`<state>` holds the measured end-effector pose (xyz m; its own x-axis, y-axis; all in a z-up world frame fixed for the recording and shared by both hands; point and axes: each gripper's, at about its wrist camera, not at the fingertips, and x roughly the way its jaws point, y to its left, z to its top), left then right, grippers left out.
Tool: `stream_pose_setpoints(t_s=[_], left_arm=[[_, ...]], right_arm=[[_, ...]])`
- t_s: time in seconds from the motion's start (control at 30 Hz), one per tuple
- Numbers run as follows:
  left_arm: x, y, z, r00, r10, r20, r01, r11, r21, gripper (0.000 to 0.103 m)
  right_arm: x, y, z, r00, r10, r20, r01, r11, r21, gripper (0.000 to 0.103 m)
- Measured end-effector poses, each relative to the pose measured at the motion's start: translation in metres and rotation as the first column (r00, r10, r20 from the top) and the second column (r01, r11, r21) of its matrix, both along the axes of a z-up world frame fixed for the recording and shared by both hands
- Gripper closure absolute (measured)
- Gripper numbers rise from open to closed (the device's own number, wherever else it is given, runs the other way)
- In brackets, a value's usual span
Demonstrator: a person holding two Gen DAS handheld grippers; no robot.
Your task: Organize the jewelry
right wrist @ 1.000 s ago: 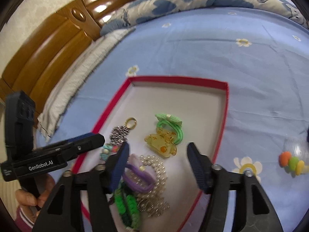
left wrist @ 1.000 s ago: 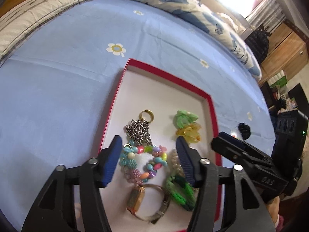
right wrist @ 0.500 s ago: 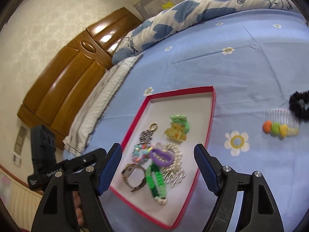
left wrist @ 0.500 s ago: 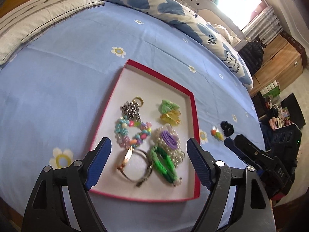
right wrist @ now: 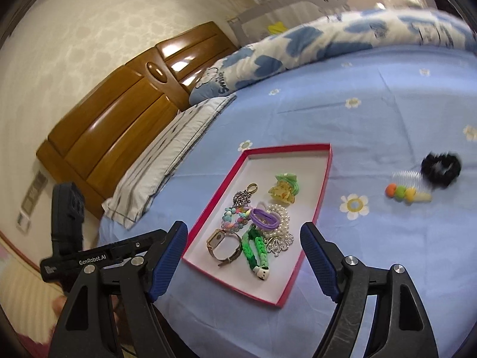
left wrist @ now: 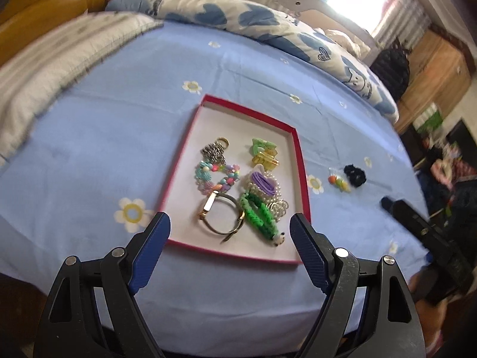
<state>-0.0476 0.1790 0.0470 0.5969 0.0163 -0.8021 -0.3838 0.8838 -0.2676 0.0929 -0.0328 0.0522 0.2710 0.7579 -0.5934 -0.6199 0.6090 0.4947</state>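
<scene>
A red-rimmed tray (left wrist: 299, 161) (right wrist: 323, 185) lies on the blue bedsheet. It holds a watch (left wrist: 219, 213) (right wrist: 223, 246), a colourful bead bracelet (left wrist: 216, 176), a green braided band (left wrist: 259, 214) (right wrist: 253, 247), a purple band on pearls (left wrist: 263, 183) (right wrist: 265, 217), a metal keychain (left wrist: 214, 149) and a yellow clip (left wrist: 265, 159) (right wrist: 281, 194). My left gripper (left wrist: 229, 250) is open and empty, above the tray's near edge. My right gripper (right wrist: 244, 259) is open and empty, pulled back over the tray's near end.
A comb with coloured balls (left wrist: 338, 179) (right wrist: 407, 189) and a black scrunchie (left wrist: 354, 176) (right wrist: 441, 168) lie on the sheet right of the tray. A pillow (right wrist: 167, 155), a quilt (left wrist: 238, 12) and a wooden headboard (right wrist: 125, 113) line the far side.
Both grippers have drawn back and up from the tray, and their jaws have opened wider. The purple band lies on the pearls in the tray.
</scene>
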Motion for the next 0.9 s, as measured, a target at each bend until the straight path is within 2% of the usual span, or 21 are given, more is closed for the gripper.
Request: stream_pose_setpoints(t_s=[0.13, 0.17, 0.27, 0.53, 0.7, 0.9], left_arm=[[-0.014, -0.012, 0.021, 1.0, -0.006, 0.013, 0.004, 0.993, 0.117, 0.007], [-0.018, -0.013, 0.023, 1.0, -0.004, 0.02, 0.001, 0.99, 0.138, 0.001], [-0.025, -0.017, 0.016, 1.0, 0.005, 0.011, -0.007, 0.978, 0.206, 0.0], [-0.03, -0.014, -0.031, 0.997, 0.046, -0.063, -0.033, 0.98, 0.198, 0.0], [-0.034, -0.021, -0.04, 0.998, 0.051, -0.046, -0.04, 0.975, 0.217, 0.0], [-0.036, -0.032, -0.047, 0.998, 0.051, -0.04, -0.039, 0.967, 0.252, 0.0]], right_arm=[[-0.017, -0.004, 0.027, 0.995, 0.023, 0.094, -0.02, 0.999, -0.03, 0.001], [-0.023, -0.005, 0.031, 0.993, 0.025, 0.117, -0.021, 0.999, -0.035, 0.001], [-0.035, -0.006, 0.032, 0.988, 0.029, 0.154, -0.019, 0.998, -0.066, 0.001], [-0.049, -0.007, -0.018, 0.994, 0.021, 0.105, -0.007, 0.992, -0.128, 0.001], [-0.053, -0.008, -0.044, 0.997, 0.003, 0.082, 0.011, 0.986, -0.167, 0.001], [-0.059, -0.007, -0.058, 0.994, -0.004, 0.112, 0.024, 0.985, -0.174, 0.001]])
